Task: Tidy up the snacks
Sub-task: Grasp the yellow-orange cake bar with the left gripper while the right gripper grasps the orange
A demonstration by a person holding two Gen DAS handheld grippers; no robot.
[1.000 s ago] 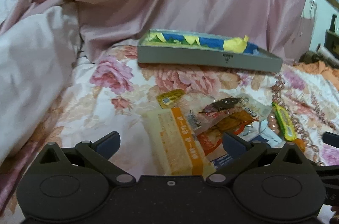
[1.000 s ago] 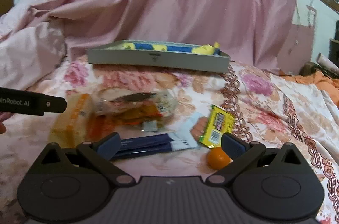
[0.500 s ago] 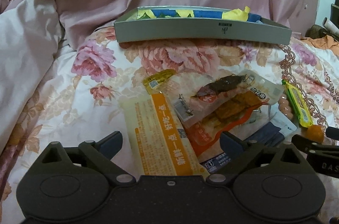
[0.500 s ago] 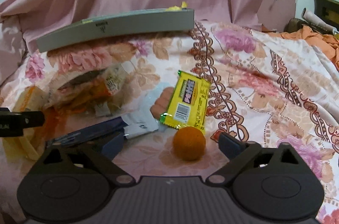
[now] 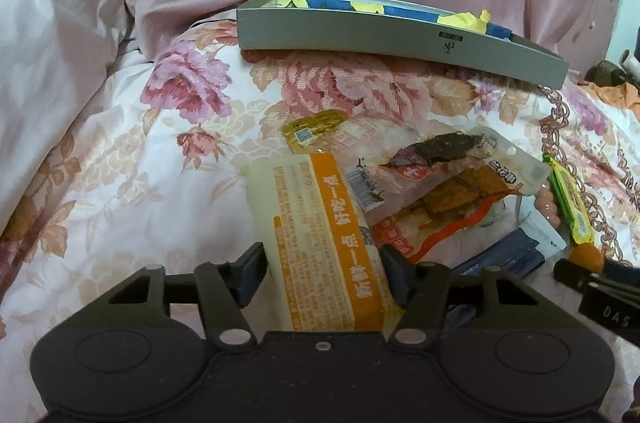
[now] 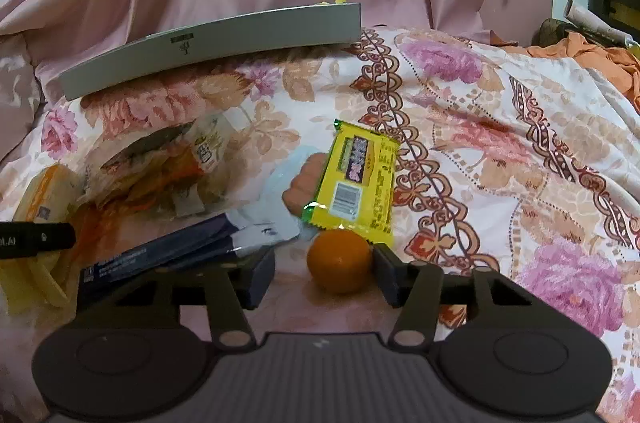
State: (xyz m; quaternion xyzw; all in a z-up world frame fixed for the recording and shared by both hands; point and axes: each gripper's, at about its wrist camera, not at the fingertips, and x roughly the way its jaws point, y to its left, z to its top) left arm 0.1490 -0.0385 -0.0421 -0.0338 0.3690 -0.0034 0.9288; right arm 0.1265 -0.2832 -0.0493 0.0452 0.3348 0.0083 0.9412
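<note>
A: How is the step best done with the left gripper (image 5: 322, 273)?

B: Its jaws have just been closing and now stand part-way in, with the long pale packet with an orange stripe (image 5: 320, 239) between them; the right pad touches the packet's edge, the left is just beside it. The packet should be squeezed gently, since the film looks soft, then carried toward the shallow grey cardboard tray (image 5: 400, 41) at twelve o'clock.

A: And the right gripper (image 6: 324, 277)?

B: Its jaws have likewise been closing around the small round orange fruit (image 6: 339, 260). The right pad touches it; a gap remains at nine o'clock. The fruit should be centred first, as it may roll on the flowered bedspread (image 6: 500, 143). The yellow foil wrapper (image 6: 356, 177) at twelve o'clock should be left undisturbed.
</note>
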